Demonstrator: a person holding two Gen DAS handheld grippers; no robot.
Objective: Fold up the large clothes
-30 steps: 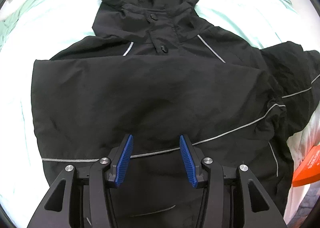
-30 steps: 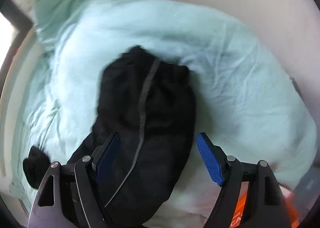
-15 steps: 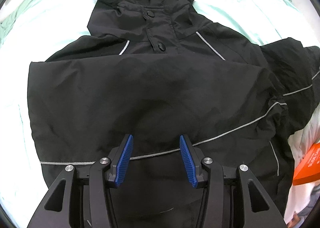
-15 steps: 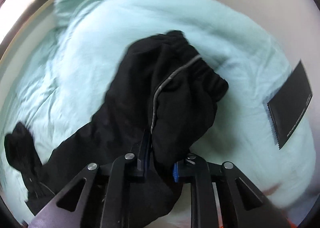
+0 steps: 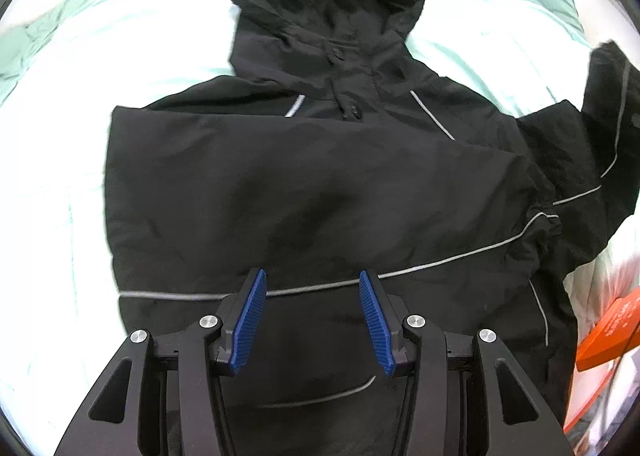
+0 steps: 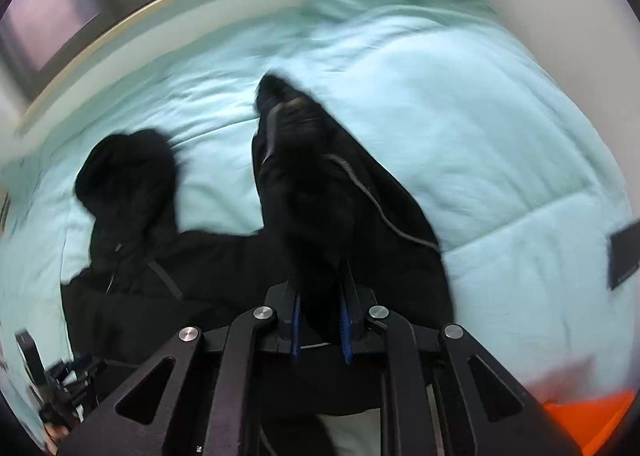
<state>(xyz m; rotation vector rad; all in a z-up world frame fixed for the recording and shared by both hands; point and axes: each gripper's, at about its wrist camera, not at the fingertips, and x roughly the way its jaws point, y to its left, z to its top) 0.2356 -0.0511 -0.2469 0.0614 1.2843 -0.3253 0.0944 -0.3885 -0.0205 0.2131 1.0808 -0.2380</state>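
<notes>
Since a second ago, right tongs (image 6: pixel 320 330) have clamped jacket sleeve (image 6: pixel 320 184), lifting it. Left tongs (image 5: pixel 312 320) hang released above jacket (image 5: pixel 300 184) on bed (image 5: pixel 52 184). Cloth soft, floppy, slippery; pinch cuff.

bare duvet (image 6: pixel 480 144) around jacket (image 5: pixel 304 192), orange box (image 5: pixel 608 332) perhaps crowding the edge

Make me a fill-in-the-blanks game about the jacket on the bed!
1. The black jacket lies on a bed cover coloured pale ____.
2. The right gripper is shut on the jacket's ____.
3. The left gripper holds ____.
4. At the top of the jacket sits its ____.

Missing words: green; sleeve; nothing; hood
</notes>
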